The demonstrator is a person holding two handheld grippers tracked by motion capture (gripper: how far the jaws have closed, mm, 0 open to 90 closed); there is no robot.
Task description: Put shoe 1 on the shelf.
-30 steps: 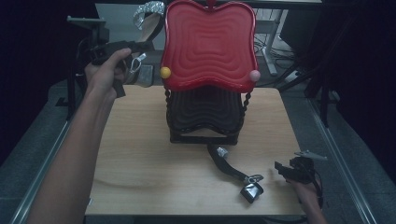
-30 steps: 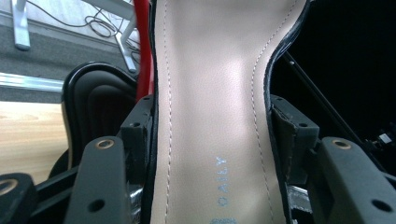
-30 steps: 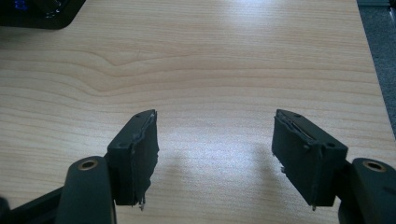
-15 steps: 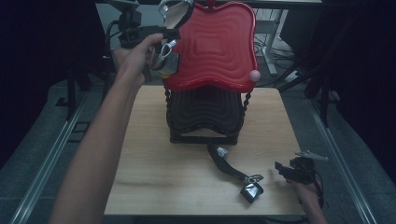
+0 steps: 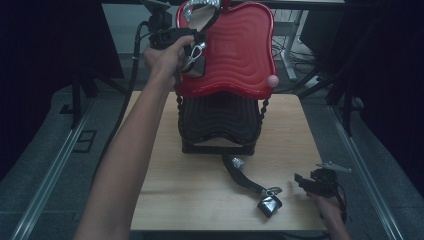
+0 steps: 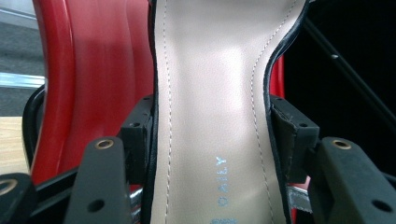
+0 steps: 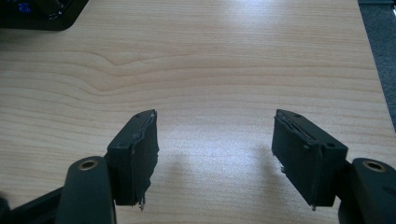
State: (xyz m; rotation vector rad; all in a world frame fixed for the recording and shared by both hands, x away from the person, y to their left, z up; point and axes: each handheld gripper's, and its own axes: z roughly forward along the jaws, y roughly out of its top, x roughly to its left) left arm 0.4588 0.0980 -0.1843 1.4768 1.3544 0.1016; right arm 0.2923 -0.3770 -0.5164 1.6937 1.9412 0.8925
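A second shoe (image 5: 252, 186) lies on the table (image 5: 200, 200) before the rack (image 5: 220, 125).

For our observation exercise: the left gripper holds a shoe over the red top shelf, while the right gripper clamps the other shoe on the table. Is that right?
Not quite. The right gripper is open over bare table, as the right gripper view shows. The other shoe lies apart. The left gripper does hold a shoe over the red shelf.

High view overlooks the table (image 5: 210, 200); gripper views sit close.

Looking like a lab or recording studio: a plain wooden table (image 5: 210, 200) is sitting between metal floor rails (image 5: 55, 170), dark curtains are hanging on both sides, and loose cables (image 5: 295, 50) are trailing under a desk behind.
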